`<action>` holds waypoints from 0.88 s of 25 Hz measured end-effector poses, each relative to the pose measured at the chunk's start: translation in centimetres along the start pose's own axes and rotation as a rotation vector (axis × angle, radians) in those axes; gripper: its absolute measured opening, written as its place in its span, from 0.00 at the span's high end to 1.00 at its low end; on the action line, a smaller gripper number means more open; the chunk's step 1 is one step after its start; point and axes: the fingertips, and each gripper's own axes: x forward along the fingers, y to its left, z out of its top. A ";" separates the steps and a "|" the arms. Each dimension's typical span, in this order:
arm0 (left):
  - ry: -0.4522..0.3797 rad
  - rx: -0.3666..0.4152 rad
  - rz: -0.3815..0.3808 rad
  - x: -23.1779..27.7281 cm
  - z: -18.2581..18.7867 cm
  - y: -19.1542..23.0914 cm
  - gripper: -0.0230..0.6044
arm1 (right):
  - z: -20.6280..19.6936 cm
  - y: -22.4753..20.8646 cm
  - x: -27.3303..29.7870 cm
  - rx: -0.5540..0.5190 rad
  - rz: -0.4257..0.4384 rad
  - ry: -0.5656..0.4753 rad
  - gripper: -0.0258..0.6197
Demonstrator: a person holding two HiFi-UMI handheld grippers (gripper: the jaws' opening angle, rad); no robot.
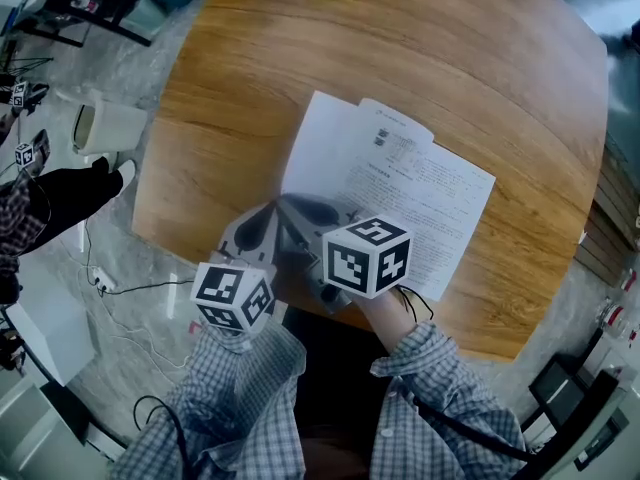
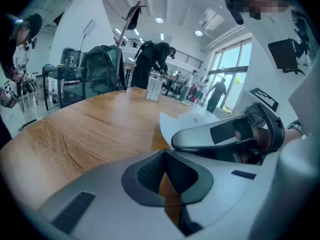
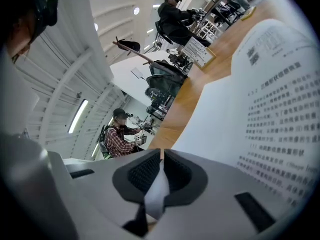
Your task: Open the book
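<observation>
Two grippers are crowding the near edge of the round wooden table (image 1: 250, 98), and the head view is blurring both of them. The open book (image 1: 400, 193) is lying flat on the table's near half, turned at an angle, with its white printed pages facing up. Its near left corner is disappearing under the tools, so the spine and cover cannot be made out. The print is too small to read from above.

The right gripper (image 3: 162, 171) is doing the work: its own view is showing the jaws closed tight on the edge of a white page, a strip of paper running down between the pads. The rest of that page is curving up and away to the right, filling that side of the view and running out of frame.

The left gripper (image 2: 164, 169) is sitting just left of the book with its jaws drawn in to a thin slit. Only bare wood is showing through, and nothing is held. From there, the right gripper is reaching across over a white page.

Both marker cubes are covering the grippers' bodies in the head view. Checked sleeves (image 1: 440, 398) are filling the bottom edge, hiding the hands. The table's far rim is being cut off at the top.
</observation>
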 end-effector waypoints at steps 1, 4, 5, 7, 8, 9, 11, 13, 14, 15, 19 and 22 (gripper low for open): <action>-0.008 0.007 0.009 0.0 0.0 0.0 0.95 | 0.0 0.0 0.0 0.007 0.001 -0.002 0.91; -0.026 0.042 0.066 -0.4 0.4 0.3 0.95 | 0.0 0.2 -0.1 0.009 0.009 -0.010 0.91; -0.037 0.034 0.086 -0.7 0.6 0.6 0.95 | -0.1 0.3 0.0 0.008 0.015 -0.008 0.91; -0.060 0.012 0.110 -1.7 1.4 1.2 0.95 | -0.4 0.6 0.2 -0.002 0.025 0.007 0.91; -0.066 0.016 0.112 -2.1 1.8 1.4 0.95 | -0.6 0.7 0.4 -0.007 0.028 0.017 0.91; -0.070 0.033 0.110 -2.6 2.3 1.4 0.95 | -0.9 0.9 0.6 -0.009 0.032 0.025 0.91; -0.085 0.067 0.103 -3.4 3.5 1.2 0.95 | -1.0 1.4 0.8 -0.011 0.046 0.026 0.91; -0.118 0.069 0.094 -4.0 4.9 0.7 0.95 | -0.6 2.3 0.6 -0.022 0.073 0.012 0.91; -0.136 0.065 0.087 -4.2 5.5 0.4 0.95 | -0.4 2.9 0.2 -0.033 0.086 0.000 0.91; -0.151 0.064 0.075 -4.3 6.1 -0.1 0.95 | -0.1 3.4 -0.3 -0.046 0.093 -0.015 0.91; -0.198 0.086 -0.014 -3.6 8.0 -3.5 0.95 | 1.6 4.1 -4.8 -0.106 0.042 -0.107 0.91; -0.219 0.079 -0.115 -2.2 8.5 -7.1 0.95 | 2.5 2.9 -9.5 -0.155 -0.074 -0.183 0.91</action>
